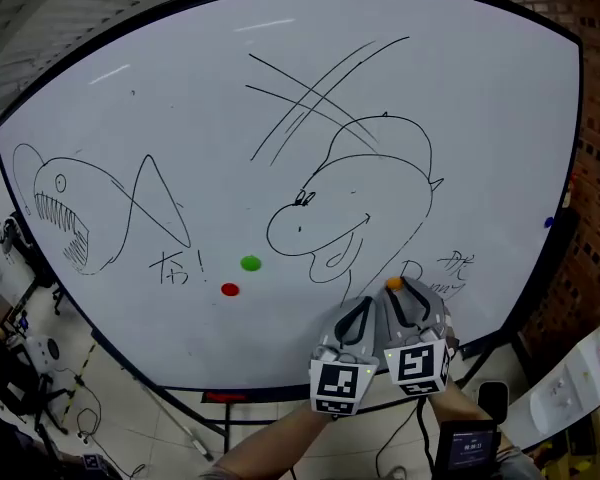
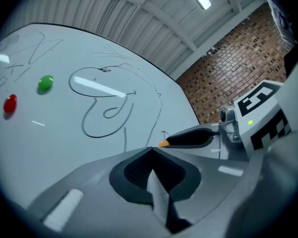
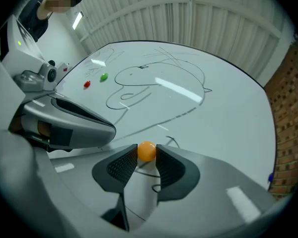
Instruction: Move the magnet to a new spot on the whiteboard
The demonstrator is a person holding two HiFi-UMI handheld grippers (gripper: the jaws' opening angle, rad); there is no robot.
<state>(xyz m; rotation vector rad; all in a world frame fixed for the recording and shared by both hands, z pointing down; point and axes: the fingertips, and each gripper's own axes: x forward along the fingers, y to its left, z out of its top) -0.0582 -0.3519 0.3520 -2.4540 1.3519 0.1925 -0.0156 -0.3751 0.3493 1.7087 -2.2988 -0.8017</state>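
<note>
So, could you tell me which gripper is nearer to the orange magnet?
Right. The right gripper is clamped on the orange magnet; the left gripper sits just to its left, shut and empty.

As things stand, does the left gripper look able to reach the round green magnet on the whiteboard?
Probably yes: only bare whiteboard lies between the empty left gripper and the round green magnet. Its shut jaws would need to open first.

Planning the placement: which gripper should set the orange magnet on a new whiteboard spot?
Right. The right gripper holds the orange magnet between its jaws, close to the whiteboard; the left gripper is shut and empty.
</note>
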